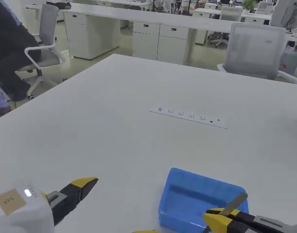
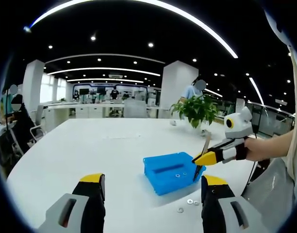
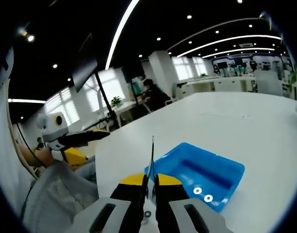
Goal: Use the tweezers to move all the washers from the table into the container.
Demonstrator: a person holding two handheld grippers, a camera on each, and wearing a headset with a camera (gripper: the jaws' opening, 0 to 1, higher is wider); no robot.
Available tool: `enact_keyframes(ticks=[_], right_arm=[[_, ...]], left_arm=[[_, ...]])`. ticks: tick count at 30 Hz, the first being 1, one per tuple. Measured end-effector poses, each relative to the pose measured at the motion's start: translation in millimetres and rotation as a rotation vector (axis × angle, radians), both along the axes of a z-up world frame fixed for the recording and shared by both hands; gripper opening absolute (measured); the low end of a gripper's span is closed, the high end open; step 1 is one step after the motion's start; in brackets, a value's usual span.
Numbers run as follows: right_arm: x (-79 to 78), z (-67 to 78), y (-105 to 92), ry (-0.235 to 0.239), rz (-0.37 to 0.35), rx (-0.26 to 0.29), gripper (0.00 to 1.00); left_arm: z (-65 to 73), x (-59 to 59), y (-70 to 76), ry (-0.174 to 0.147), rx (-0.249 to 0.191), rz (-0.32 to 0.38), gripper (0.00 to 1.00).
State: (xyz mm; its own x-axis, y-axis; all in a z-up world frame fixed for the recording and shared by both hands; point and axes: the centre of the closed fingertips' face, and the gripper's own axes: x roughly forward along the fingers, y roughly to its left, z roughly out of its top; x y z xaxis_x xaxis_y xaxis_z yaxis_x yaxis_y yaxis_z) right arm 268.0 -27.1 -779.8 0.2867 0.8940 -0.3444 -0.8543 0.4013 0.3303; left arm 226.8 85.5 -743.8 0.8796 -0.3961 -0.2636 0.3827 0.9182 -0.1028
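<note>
Pinched narrow on the tweezers (image 3: 152, 155), the right claw (image 3: 151, 180) hangs just above the loose washers (image 2: 189, 201) on the worktop (image 2: 114, 155) beside the container (image 2: 163, 187), nearer them than the wide-open, empty left claw (image 2: 153, 179).

I see open-plan office. Wide white counter (image 1: 114, 121), socket strip (image 1: 189, 116) set flush in top. Grey mesh chair (image 1: 255, 48) at far edge, second chair (image 1: 41, 46) to left. White desk cabinets (image 1: 148, 41) behind, pale floor (image 1: 90, 65). Dark ceiling, curved light strips (image 2: 102, 55), white column (image 2: 175, 87), potted plant (image 2: 196, 109), bright windows (image 3: 66, 106).
</note>
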Motion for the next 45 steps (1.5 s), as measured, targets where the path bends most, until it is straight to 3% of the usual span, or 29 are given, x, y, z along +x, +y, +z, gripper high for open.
enact_keyframes(ticks=[18, 31, 45], right_arm=[[-16.1, -26.7, 3.1, 0.081, 0.02, -0.037, 0.04], [-27.2, -49.0, 1.5, 0.168, 0.023, -0.068, 0.04], [-30.9, -56.9, 1.5, 0.181, 0.029, -0.083, 0.04]], left_arm=[[0.1, -0.2, -0.4, 0.002, 0.002, -0.002, 0.82], [-0.6, -0.1, -0.8, 0.006, 0.004, -0.007, 0.82], [-0.6, 0.4, 1.1, 0.004, 0.005, -0.003, 0.82]])
